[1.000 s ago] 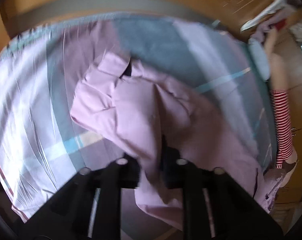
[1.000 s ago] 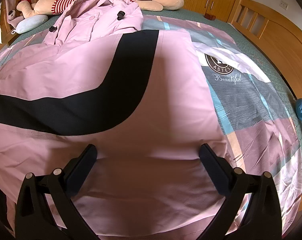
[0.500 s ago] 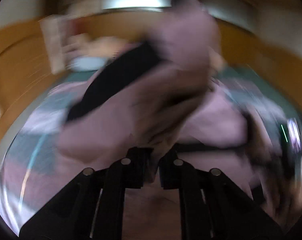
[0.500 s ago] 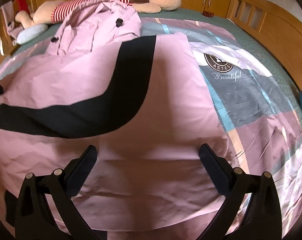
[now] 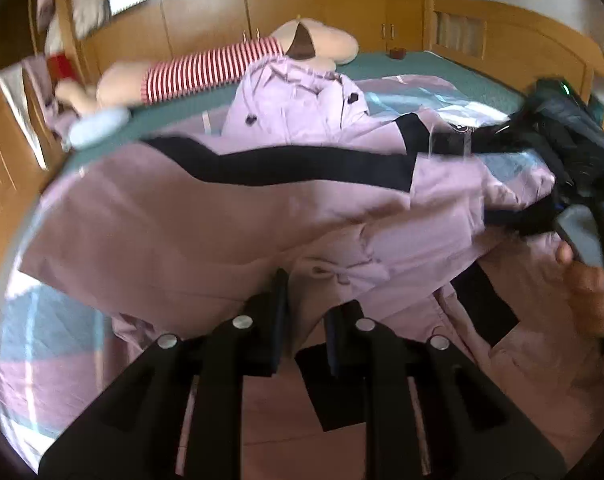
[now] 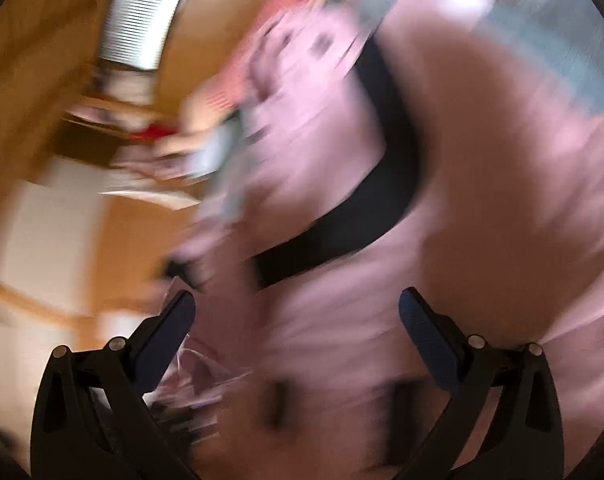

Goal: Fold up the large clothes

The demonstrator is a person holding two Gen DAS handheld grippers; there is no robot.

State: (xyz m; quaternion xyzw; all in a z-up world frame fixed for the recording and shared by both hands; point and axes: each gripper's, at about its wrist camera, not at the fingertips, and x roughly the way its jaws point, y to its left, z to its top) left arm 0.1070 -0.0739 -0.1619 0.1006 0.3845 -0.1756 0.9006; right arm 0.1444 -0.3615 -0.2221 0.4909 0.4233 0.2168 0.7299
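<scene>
Pink coat [image 5: 206, 220] spread over bed [image 5: 441, 76], hood end toward plush toy [image 5: 222, 64]. Fabric fold pinched by left gripper [image 5: 305, 316]. Right gripper [image 6: 296, 320] spread wide, nothing held. Fold best laid flat on coat, edges aligned, before release.

No text, label, brand or number can be read anywhere here.

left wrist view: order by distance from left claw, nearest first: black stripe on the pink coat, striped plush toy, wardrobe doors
1. Black stripe on the pink coat: nearest, running across mid-frame above the left claw, which is shut on a fold of the coat.
2. Striped plush toy: farther back, lying along the far edge of the bed, upper left.
3. Wardrobe doors: farthest, against the back wall.
</scene>
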